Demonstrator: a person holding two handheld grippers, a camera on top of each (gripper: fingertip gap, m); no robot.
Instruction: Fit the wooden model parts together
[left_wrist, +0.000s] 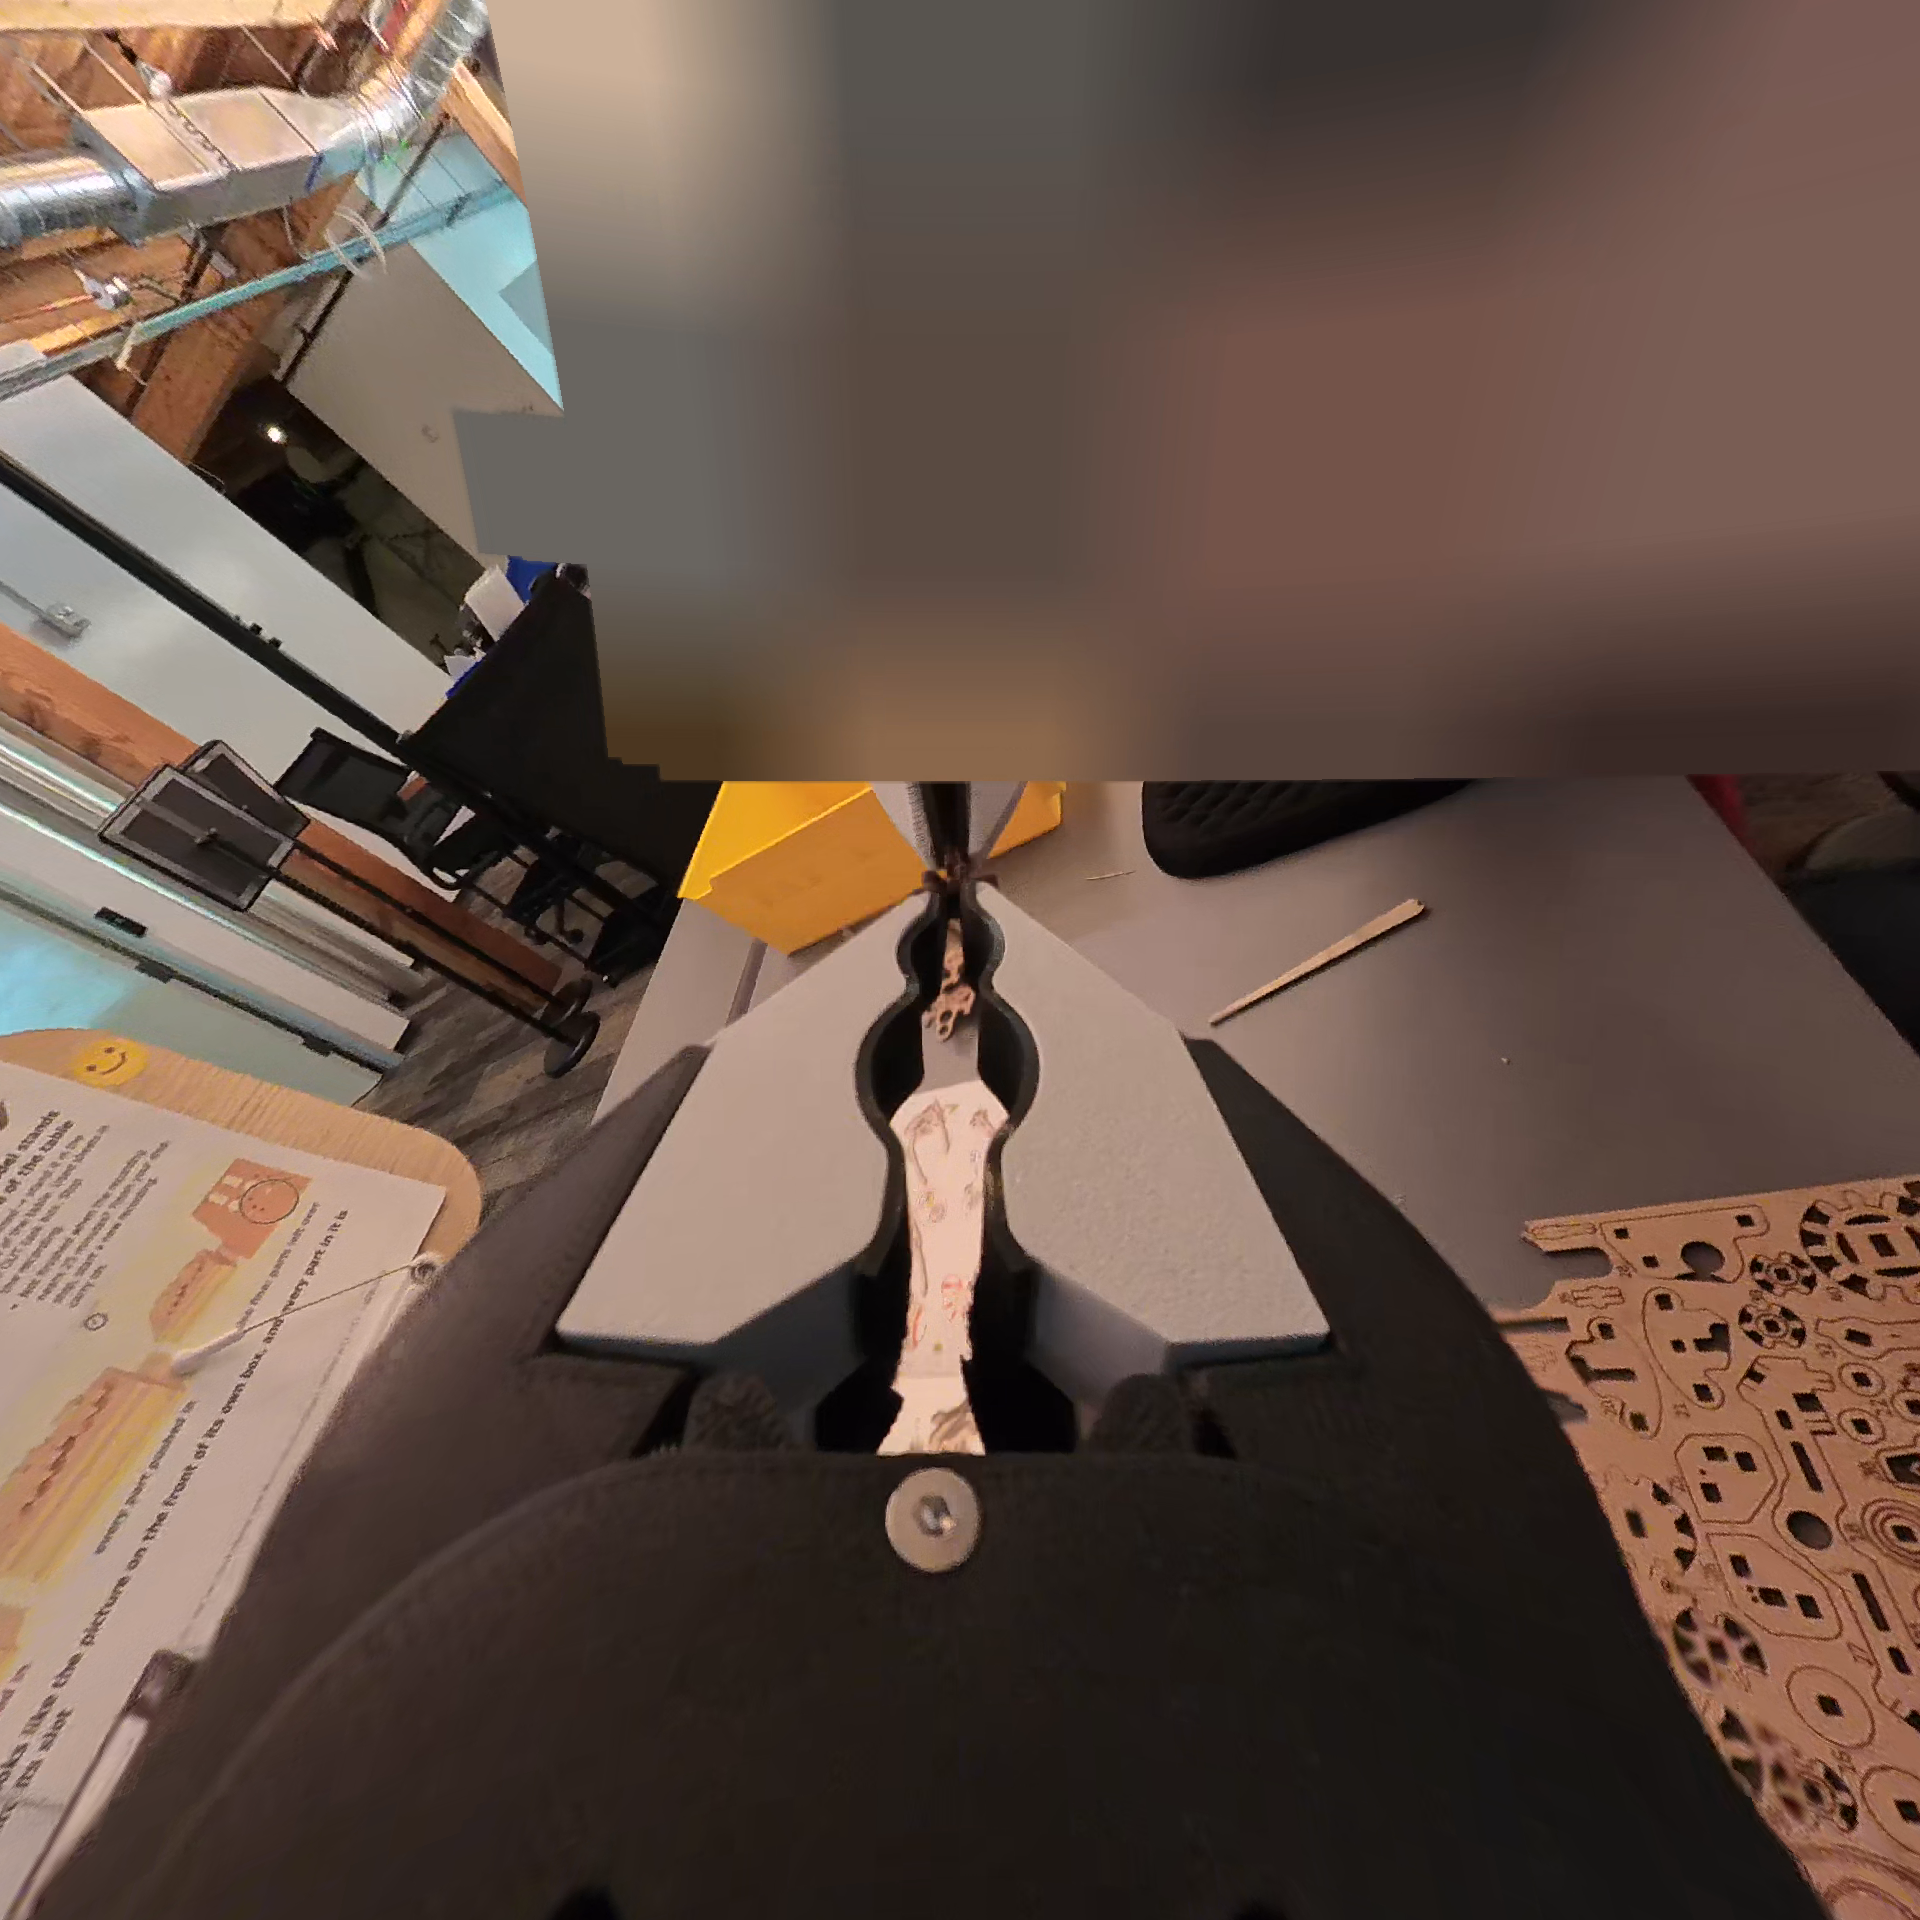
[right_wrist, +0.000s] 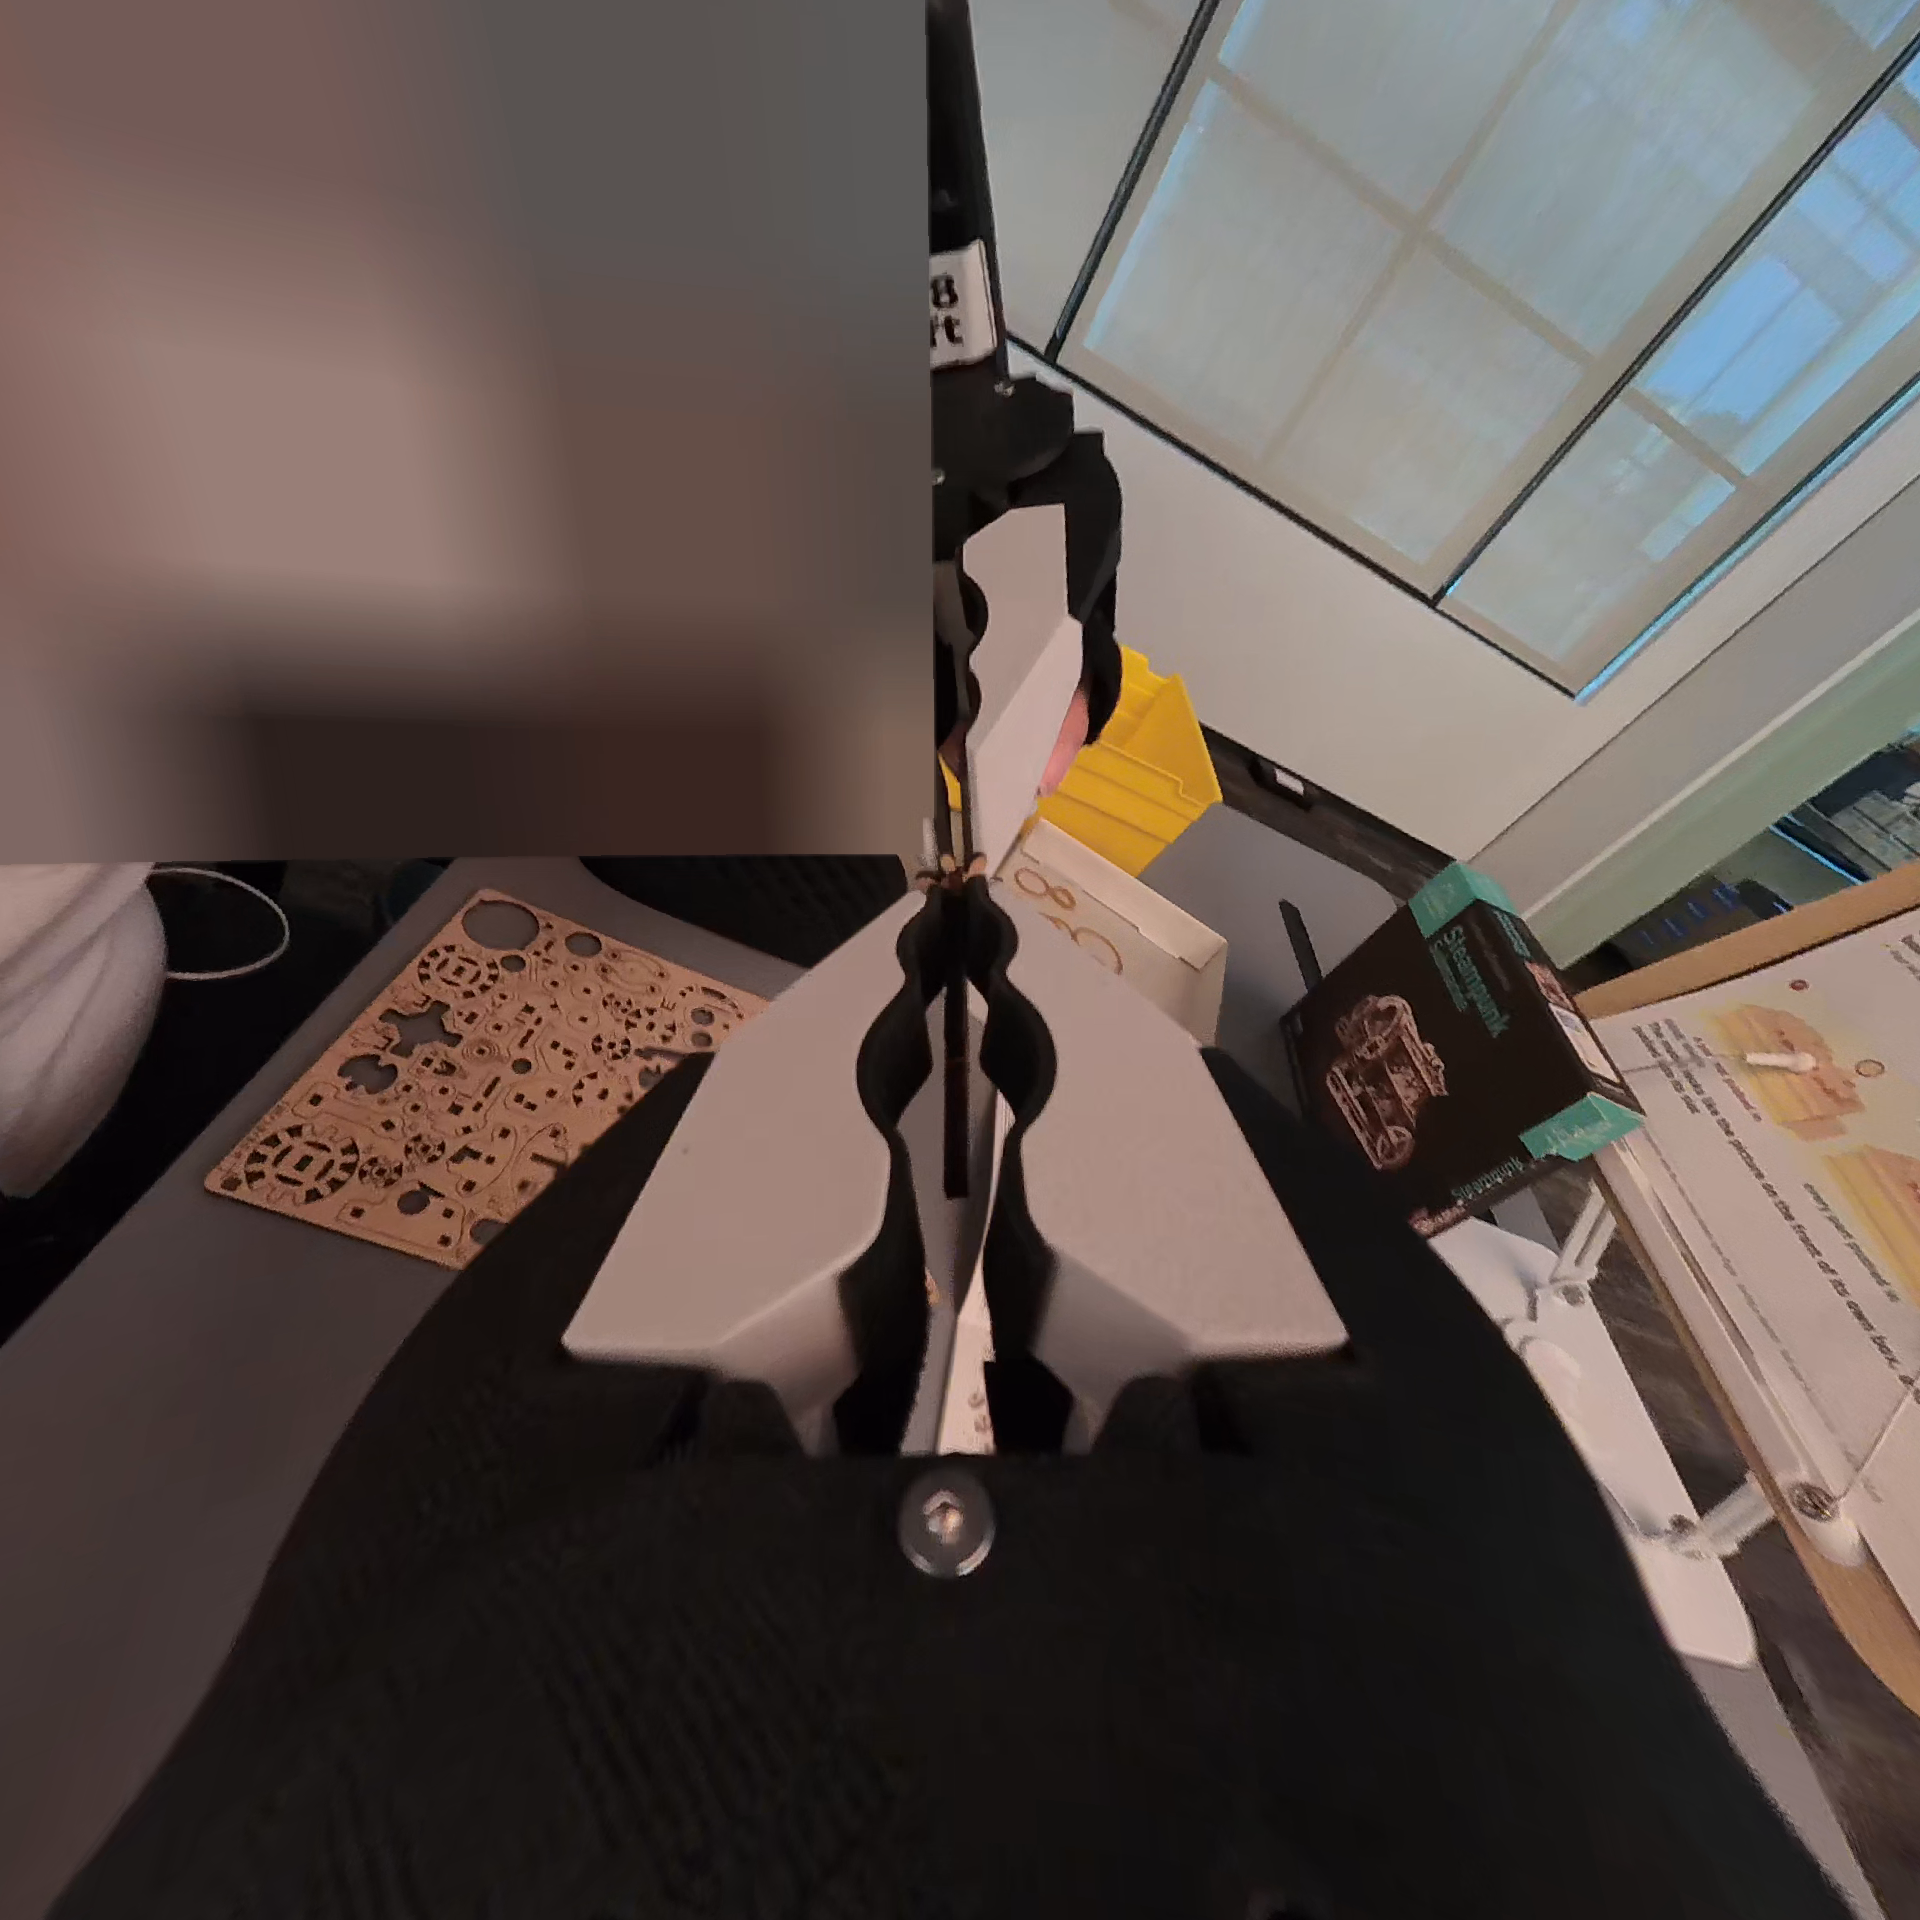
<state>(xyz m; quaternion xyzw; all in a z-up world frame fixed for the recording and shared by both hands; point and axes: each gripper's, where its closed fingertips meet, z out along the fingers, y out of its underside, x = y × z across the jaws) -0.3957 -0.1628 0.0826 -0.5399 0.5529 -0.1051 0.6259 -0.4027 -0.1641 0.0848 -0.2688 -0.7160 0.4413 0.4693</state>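
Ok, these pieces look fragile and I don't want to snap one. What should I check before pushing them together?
1. Left gripper shut on its part: ok.
2. Right gripper shut on a thin dark strip: ok.
3. Grippers meet tip to tip: ok.
4. Tab lined up with slot: cannot tell, the joint is too small to make out.
5. Sheet and stick lie on the table, away from the fingers: ok.
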